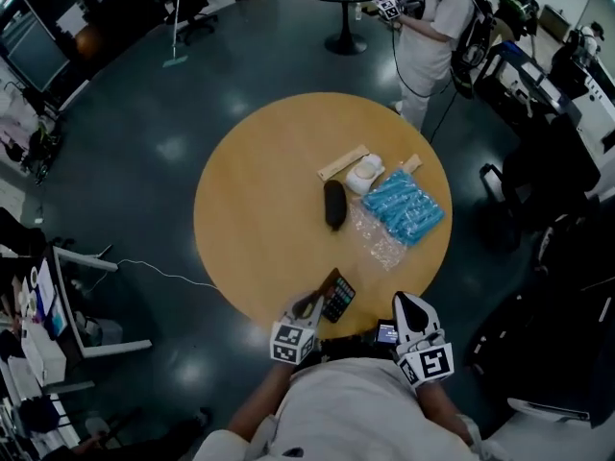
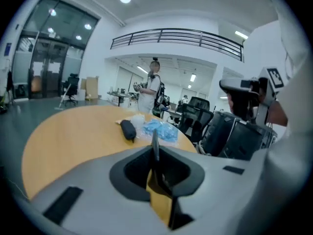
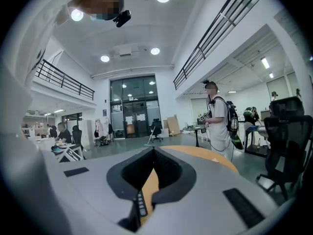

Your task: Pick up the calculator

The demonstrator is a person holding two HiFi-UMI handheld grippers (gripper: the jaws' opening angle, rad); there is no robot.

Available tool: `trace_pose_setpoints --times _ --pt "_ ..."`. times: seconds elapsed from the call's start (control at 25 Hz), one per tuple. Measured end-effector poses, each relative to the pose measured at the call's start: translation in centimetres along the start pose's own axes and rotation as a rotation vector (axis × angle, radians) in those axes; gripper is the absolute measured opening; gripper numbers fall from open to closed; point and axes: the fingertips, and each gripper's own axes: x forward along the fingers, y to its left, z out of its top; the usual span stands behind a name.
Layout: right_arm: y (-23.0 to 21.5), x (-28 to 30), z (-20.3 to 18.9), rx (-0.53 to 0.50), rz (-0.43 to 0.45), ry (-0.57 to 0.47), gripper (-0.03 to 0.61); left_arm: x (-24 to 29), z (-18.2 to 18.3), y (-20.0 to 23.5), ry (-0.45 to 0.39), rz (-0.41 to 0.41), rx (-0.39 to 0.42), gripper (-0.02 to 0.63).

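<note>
The calculator (image 1: pixel 338 298) is black with coloured keys and hangs tilted over the near edge of the round wooden table (image 1: pixel 259 219). My left gripper (image 1: pixel 313 305) is shut on its near end. In the left gripper view the calculator (image 2: pixel 155 142) shows edge-on as a thin dark blade between the jaws of the left gripper (image 2: pixel 156 155). My right gripper (image 1: pixel 407 305) sits just to the right at the table's rim, jaws together with nothing between them. In the right gripper view a strip of the calculator's keys (image 3: pixel 141 202) shows low between the jaws of the right gripper (image 3: pixel 153 151).
Across the table lie a black pouch (image 1: pixel 334 204), a blue packet (image 1: pixel 404 206) on clear plastic (image 1: pixel 377 240), a white object (image 1: pixel 365 174) and a wooden stick (image 1: pixel 342 162). A person (image 1: pixel 434 27) stands beyond the table. Office chairs (image 1: pixel 538 190) stand at the right.
</note>
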Motion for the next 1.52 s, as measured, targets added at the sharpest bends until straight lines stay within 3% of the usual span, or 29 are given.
trace_pose_setpoints --times 0.16,0.28,0.44,1.52 --pt "1.6 1.0 0.7 -0.025 0.043 -0.008 0.014 -6.0 5.3 0.9 -0.112 0.129 0.101 0.049" --pt "2.2 1.6 1.3 -0.049 0.068 -0.020 0.014 -9.1 9.0 0.4 -0.202 0.156 0.091 0.048" --pt "2.5 2.4 1.9 -0.058 0.072 -0.035 0.015 -10.3 11.2 -0.6 -0.244 0.157 0.073 0.048" --pt "3.1 2.9 2.1 -0.082 0.072 -0.043 0.014 -9.7 10.9 -2.0 -0.212 0.086 0.035 0.048"
